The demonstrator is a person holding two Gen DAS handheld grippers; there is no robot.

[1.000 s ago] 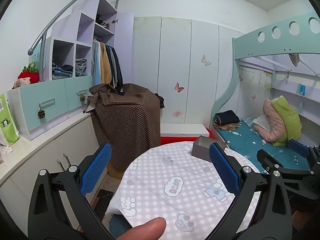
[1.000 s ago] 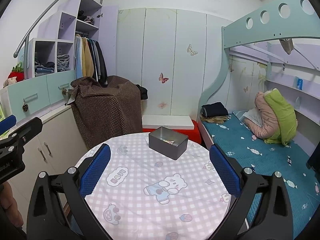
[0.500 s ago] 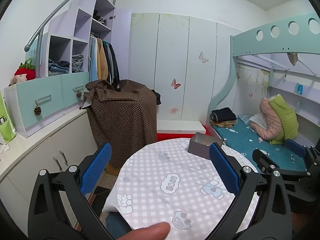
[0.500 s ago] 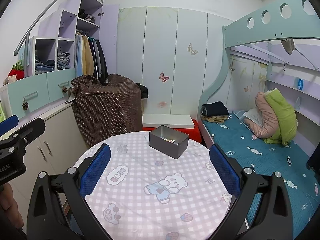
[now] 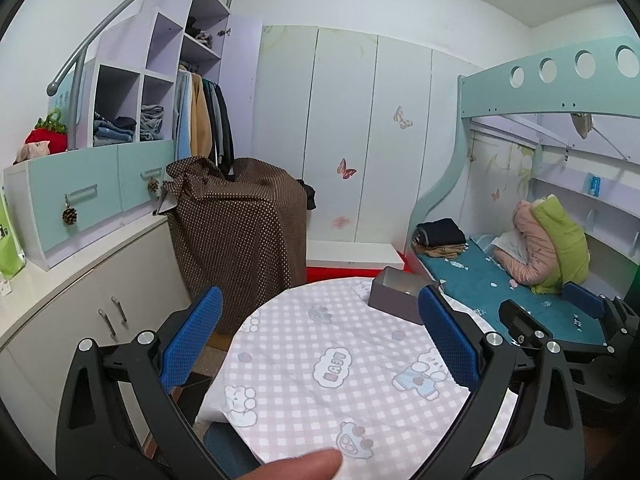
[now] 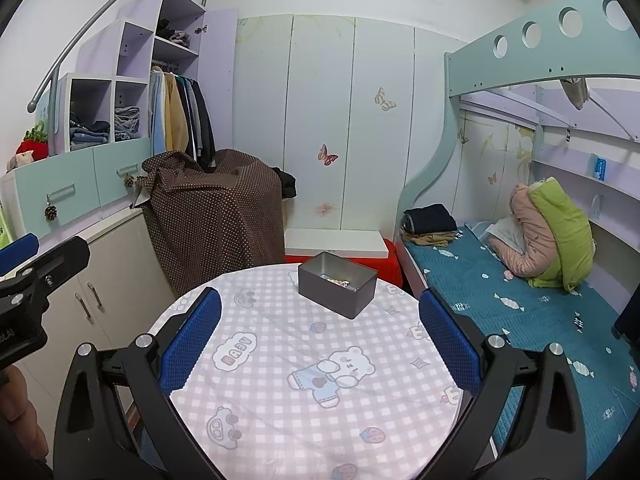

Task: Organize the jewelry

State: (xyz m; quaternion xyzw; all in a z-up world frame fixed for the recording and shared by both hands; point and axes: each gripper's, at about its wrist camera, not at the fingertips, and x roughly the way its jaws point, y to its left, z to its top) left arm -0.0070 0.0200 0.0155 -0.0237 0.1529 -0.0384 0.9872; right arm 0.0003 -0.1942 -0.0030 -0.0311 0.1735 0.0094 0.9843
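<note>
Right wrist view: bed (image 6: 520, 312) fills the right side; the round checked worktop (image 6: 280, 360) carries a grey box (image 6: 338, 290) at its far edge, small jewelry (image 6: 338, 281) inside. Right tongs (image 6: 320, 344) gape wide, empty, above the cloth. Left tongs (image 5: 320, 344) likewise gape wide, empty.

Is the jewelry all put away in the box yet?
Some small pieces already lie inside the grey box on the checked tablecloth. Nothing is in hand: the left gripper and right gripper are both open and empty. No loose jewelry shows on the cloth, so little seems left.
</note>
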